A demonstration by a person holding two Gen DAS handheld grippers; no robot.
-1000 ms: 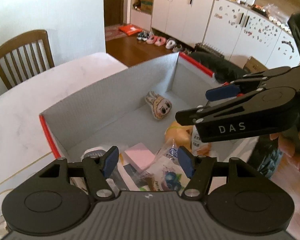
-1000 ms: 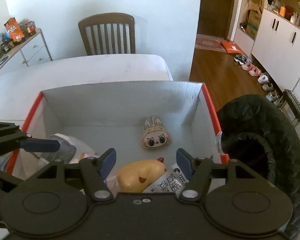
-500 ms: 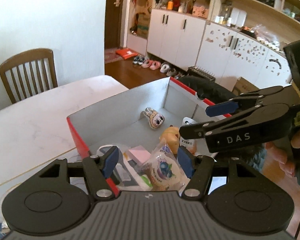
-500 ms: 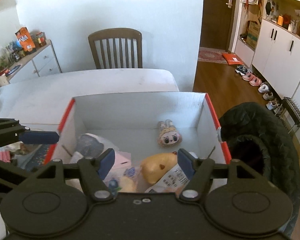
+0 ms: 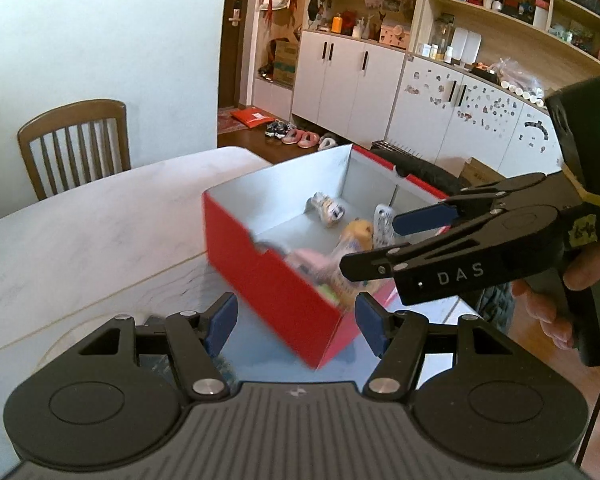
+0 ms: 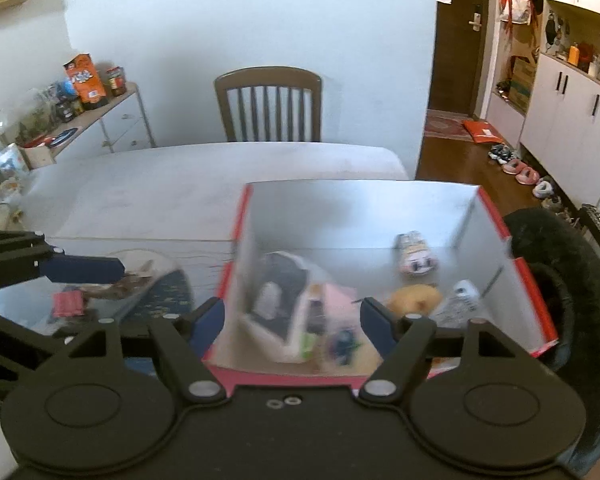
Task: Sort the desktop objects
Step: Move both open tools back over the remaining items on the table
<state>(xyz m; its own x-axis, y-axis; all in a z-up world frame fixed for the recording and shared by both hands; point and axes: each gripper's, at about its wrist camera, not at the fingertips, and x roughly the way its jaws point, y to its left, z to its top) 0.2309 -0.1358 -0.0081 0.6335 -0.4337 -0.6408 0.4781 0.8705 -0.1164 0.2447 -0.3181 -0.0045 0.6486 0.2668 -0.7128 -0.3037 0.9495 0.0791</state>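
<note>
Room: white marble-look table [image 6: 204,176], a wooden chair [image 6: 268,100] at its far side, white cabinets [image 5: 348,76] along the wall.
Box: red box [image 5: 272,276] with grey inner walls sits at the table's near corner, lid off.
Contents: small plush doll [image 6: 414,258], yellow toy [image 6: 414,300], pink pad [image 6: 338,300], white packet [image 6: 462,300]; the rest is blurred.
Left gripper [image 5: 294,326]: jaws wide apart, holding nothing, above the box's near left corner.
Right gripper [image 6: 292,322]: jaws spread wide, empty, over the box's near wall.
</note>
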